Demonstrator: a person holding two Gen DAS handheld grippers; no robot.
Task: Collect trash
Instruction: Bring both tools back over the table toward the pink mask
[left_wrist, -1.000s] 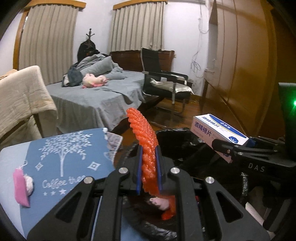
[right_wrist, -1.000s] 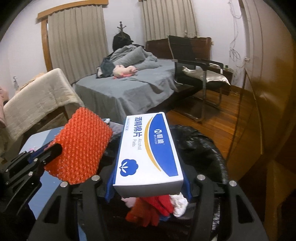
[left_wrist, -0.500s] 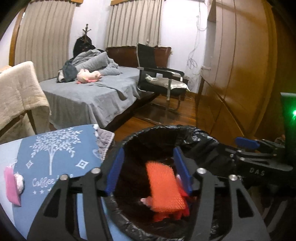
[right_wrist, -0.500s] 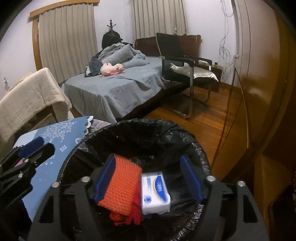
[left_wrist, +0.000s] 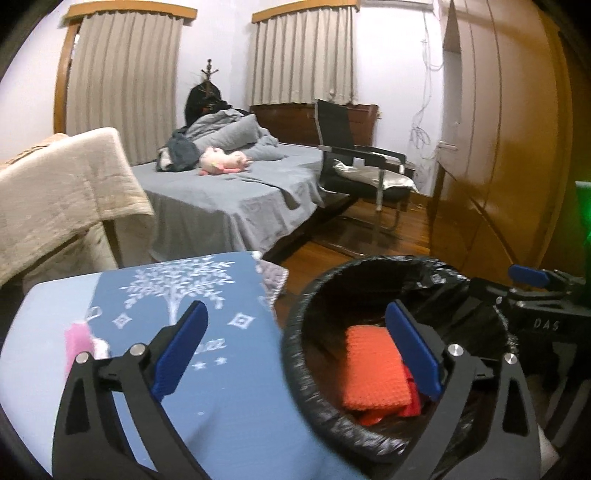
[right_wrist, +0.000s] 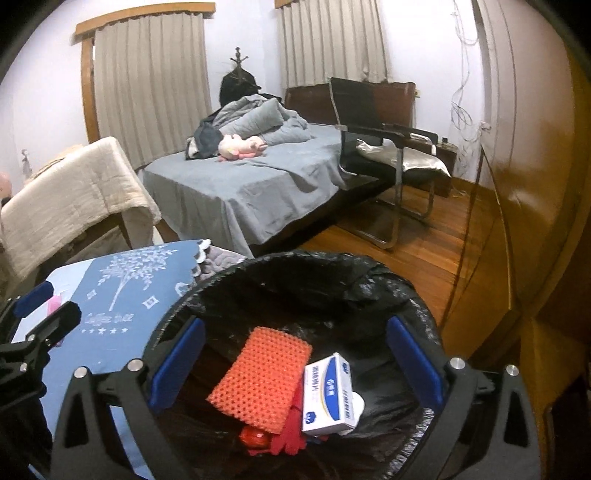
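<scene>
A bin lined with a black bag (left_wrist: 295, 354) (right_wrist: 221, 284) stands beside the blue table. An orange mesh pad (left_wrist: 371, 373) (right_wrist: 260, 380) and a white and blue alcohol-pad box (right_wrist: 328, 395) lie inside it on red scraps. My left gripper (left_wrist: 295, 343) is open and empty, straddling the bin's left rim and the table edge. My right gripper (right_wrist: 295, 358) is open and empty above the bin. A pink item (left_wrist: 79, 339) lies on the table at the left.
The blue cloth with a white tree print (left_wrist: 173, 295) covers the table (right_wrist: 122, 295). Behind are a grey bed (left_wrist: 229, 192), a black chair (left_wrist: 354, 166), a beige-draped chair (left_wrist: 62, 192) and wooden wardrobes (left_wrist: 498, 147) on the right.
Both grippers opened and dropped their loads: the orange pad and the white box fell into the bin. My left gripper has since shifted left toward the table.
</scene>
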